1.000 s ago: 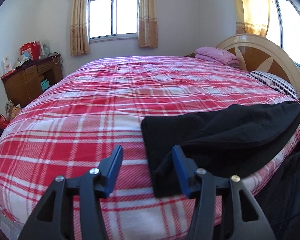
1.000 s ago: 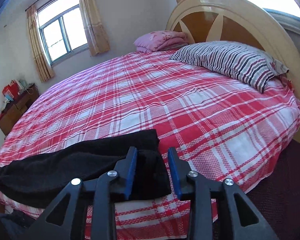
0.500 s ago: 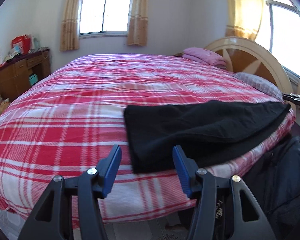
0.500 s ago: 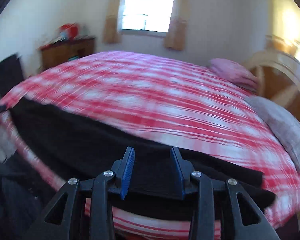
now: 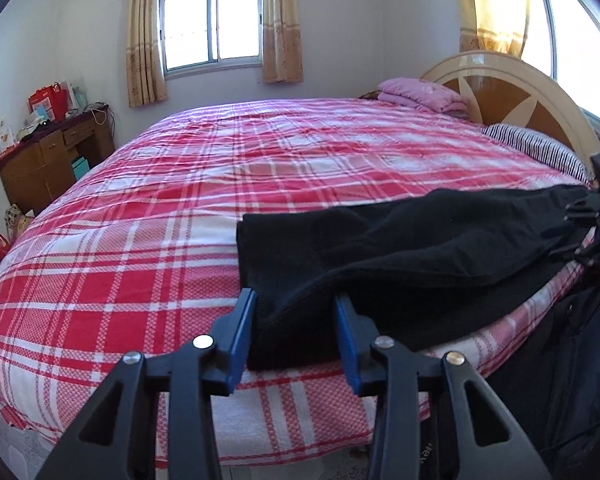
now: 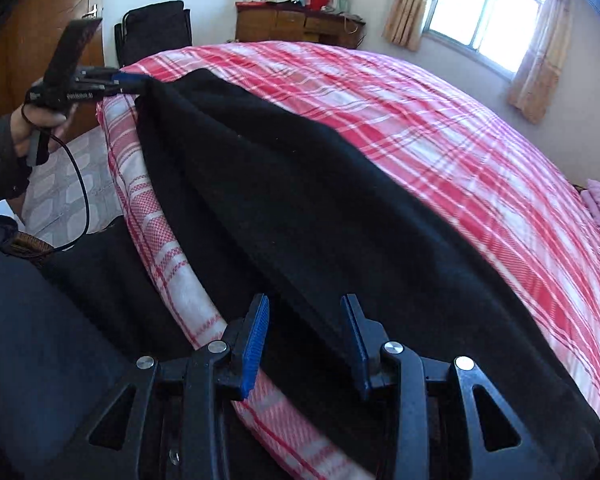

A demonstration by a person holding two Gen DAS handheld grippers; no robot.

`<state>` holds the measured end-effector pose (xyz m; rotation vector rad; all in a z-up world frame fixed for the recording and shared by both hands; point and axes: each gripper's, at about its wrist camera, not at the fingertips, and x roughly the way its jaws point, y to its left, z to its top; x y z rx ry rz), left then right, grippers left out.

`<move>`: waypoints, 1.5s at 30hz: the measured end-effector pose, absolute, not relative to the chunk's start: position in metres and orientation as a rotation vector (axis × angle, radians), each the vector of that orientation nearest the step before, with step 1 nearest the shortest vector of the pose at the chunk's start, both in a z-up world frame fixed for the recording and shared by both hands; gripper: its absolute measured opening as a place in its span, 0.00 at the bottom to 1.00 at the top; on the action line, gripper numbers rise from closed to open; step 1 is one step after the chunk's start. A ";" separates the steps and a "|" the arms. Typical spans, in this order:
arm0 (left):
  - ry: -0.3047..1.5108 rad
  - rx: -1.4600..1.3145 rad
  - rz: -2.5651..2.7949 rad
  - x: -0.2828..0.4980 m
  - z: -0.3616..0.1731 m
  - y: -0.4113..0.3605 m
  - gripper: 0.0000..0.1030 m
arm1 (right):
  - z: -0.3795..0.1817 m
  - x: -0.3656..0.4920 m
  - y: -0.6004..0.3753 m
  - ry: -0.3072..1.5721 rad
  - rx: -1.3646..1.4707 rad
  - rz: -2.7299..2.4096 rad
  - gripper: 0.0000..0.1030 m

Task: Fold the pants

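Black pants (image 5: 400, 256) lie folded lengthwise along the near edge of a red plaid bed (image 5: 180, 208). My left gripper (image 5: 295, 320) is open, its blue fingers on either side of the pants' left end. In the right wrist view the pants (image 6: 320, 200) stretch away along the bed edge. My right gripper (image 6: 306, 324) is open, with the pants' near end between its fingers. The left gripper also shows in the right wrist view (image 6: 134, 80), at the pants' far end.
A striped pillow (image 5: 540, 152) and folded pink bedding (image 5: 424, 94) lie by the curved headboard (image 5: 512, 96). A wooden dresser (image 5: 48, 160) stands by the left wall. A black chair (image 6: 152, 28) and a wooden door (image 6: 40, 40) are beyond the bed's foot.
My left gripper has moved in and narrowed around the pants' left end. My right gripper has swung round to look along the pants and its jaws have widened.
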<state>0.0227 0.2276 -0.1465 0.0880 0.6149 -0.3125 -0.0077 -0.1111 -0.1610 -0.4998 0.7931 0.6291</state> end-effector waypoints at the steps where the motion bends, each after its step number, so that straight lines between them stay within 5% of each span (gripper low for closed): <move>1: 0.614 0.086 -0.310 0.023 -0.146 0.228 0.40 | -0.163 -0.004 -0.107 0.809 -0.502 0.632 0.38; 5: 0.635 0.073 -0.308 0.030 -0.150 0.226 0.29 | -0.171 0.007 -0.104 0.857 -0.496 0.631 0.36; 7: 0.631 0.066 -0.299 0.030 -0.149 0.226 0.25 | -0.170 0.009 -0.104 0.868 -0.472 0.643 0.14; 11: 0.622 -0.003 -0.326 0.031 -0.144 0.235 0.22 | -0.154 0.009 -0.106 0.861 -0.429 0.661 0.04; 21: 0.597 -0.041 -0.331 0.027 -0.138 0.248 0.18 | -0.125 -0.008 -0.106 0.830 -0.398 0.718 0.03; 30: 0.638 -0.007 -0.352 0.026 -0.158 0.250 0.18 | -0.172 0.005 -0.097 0.985 -0.397 0.749 0.03; 37: 0.630 0.024 -0.312 0.024 -0.156 0.257 0.46 | -0.169 0.010 -0.104 1.007 -0.361 0.763 0.03; 45: 0.521 -0.024 -0.244 0.010 -0.126 0.282 0.57 | -0.146 0.015 -0.138 0.938 -0.294 0.696 0.04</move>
